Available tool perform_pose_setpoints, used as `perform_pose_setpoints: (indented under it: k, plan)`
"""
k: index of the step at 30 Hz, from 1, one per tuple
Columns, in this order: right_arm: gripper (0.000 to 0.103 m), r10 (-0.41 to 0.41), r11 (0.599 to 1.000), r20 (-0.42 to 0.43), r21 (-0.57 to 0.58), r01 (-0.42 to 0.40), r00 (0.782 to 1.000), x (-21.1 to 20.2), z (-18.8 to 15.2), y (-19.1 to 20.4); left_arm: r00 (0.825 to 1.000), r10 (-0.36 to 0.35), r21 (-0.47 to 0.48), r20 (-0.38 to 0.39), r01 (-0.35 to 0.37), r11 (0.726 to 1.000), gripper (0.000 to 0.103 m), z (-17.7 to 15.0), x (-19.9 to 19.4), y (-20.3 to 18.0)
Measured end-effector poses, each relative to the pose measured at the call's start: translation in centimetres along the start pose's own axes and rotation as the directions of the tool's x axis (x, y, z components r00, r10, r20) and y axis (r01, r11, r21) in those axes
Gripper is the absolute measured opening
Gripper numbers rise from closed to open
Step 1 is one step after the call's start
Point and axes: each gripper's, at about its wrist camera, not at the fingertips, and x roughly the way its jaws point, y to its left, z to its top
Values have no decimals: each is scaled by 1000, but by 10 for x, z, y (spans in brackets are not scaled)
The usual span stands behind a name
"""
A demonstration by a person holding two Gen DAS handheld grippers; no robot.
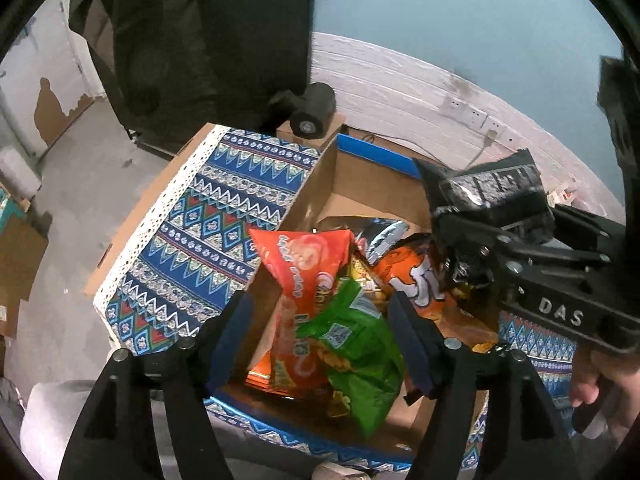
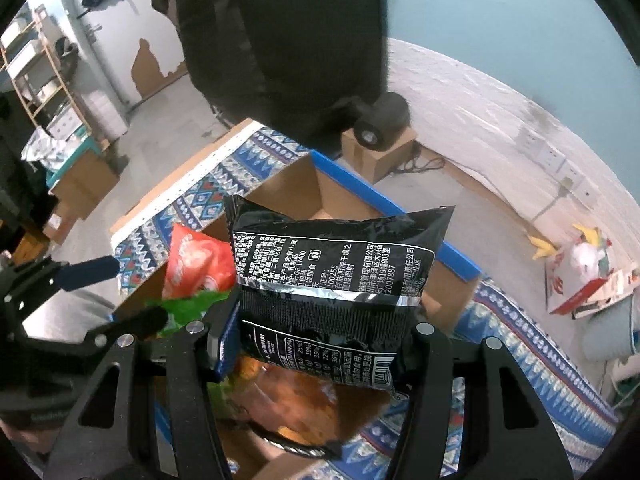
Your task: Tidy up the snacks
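Note:
A cardboard box (image 1: 320, 184) with a blue rim holds several snack bags: an orange-red bag (image 1: 304, 276), a green bag (image 1: 356, 348) and an orange bag (image 1: 416, 280). My left gripper (image 1: 320, 344) is open just above the green and orange-red bags, one finger on each side, holding nothing. My right gripper (image 2: 320, 340) is shut on a black snack bag (image 2: 340, 264) and holds it above the box (image 2: 304, 188). In the left wrist view the right gripper (image 1: 452, 240) and its black bag (image 1: 496, 188) hang over the box's right side.
The box sits on a table with a blue patterned cloth (image 1: 208, 232). A black bag (image 1: 208, 40) stands behind the table. A black tape roll (image 1: 312, 112) rests on a small carton. Wall sockets (image 1: 476, 116) and floor clutter (image 2: 584, 272) lie to the right.

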Motion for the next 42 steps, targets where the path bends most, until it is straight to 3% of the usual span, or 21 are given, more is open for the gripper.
perform_pose_setpoints:
  k: [4,6,8,20,22,42]
  plan:
    - [61,16,1000,10,12,-16,1000,5,5,3,1000,0,-10,-1,0,1000,73,0,-2,5]
    - [73,18,999,25,26,-19,1000,2,5,1,1000,1,-13,0,-1,1000,76,-1,-3,6]
    - [79,19,999,36,28,-20,999,-2,5,0,1000,0,-15,5,0,1000,79,-2,-5,6]
    - [81,-33,997,101,67,26,994,-49,-9,-13,1000,-5,60,22,3,998,83,-11,-25,-16]
    - [81,-51,997,111,58,45,992,-57,-13,-13,1000,-7,71,28,5,997,89,-12,-30,-20]
    - [83,-147,988,208,70,135,967,-134,-70,-29,990,45,164,137,-68,984,94,-24,-74,-54]
